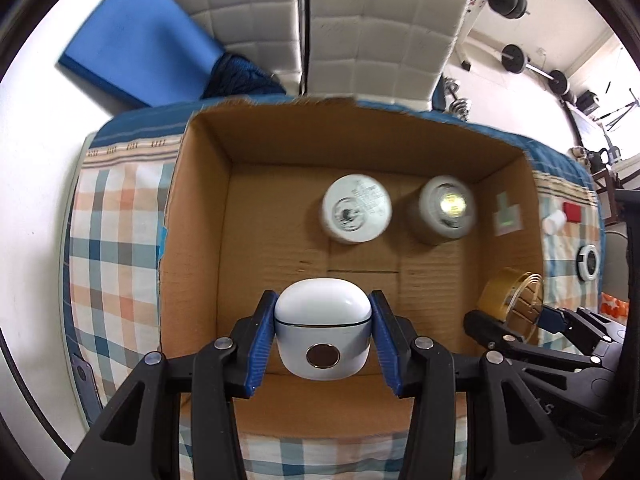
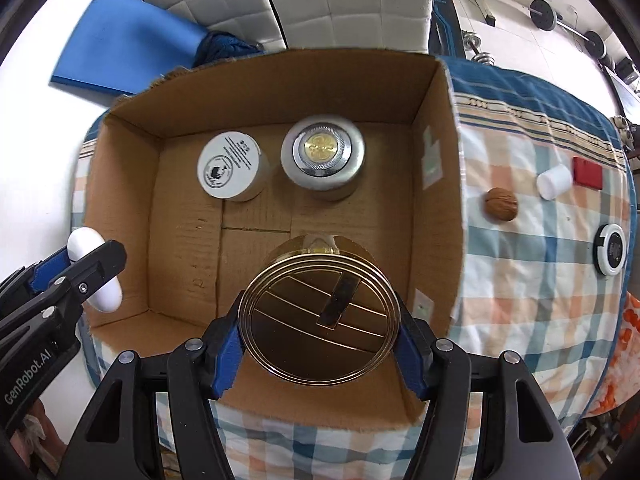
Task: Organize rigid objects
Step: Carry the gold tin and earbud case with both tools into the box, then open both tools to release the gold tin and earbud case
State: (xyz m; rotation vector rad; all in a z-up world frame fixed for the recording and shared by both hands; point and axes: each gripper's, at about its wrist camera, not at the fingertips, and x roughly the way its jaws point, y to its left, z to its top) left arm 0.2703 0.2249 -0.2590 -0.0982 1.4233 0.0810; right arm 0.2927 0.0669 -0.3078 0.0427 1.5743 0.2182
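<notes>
My left gripper [image 1: 323,312] is shut on a white earbud case [image 1: 322,332] and holds it over the near edge of an open cardboard box [image 1: 200,216]. My right gripper [image 2: 320,312] is shut on a round gold jar [image 2: 320,316] and holds it above the box's [image 2: 436,184] near right part. Inside the box, at the back, stand a white round jar [image 2: 229,165] and a silver jar with a gold centre [image 2: 322,155]. In the left wrist view the gold jar [image 1: 512,300] shows at the right; in the right wrist view the earbud case [image 2: 96,272] shows at the left.
The box sits on a checked cloth [image 2: 520,288]. On the cloth right of the box lie a walnut [image 2: 501,204], a small white cylinder [image 2: 554,182], a red block [image 2: 587,173] and a round black-and-white device [image 2: 611,249]. A blue pad [image 1: 136,36] and white cushions [image 1: 360,20] stand behind.
</notes>
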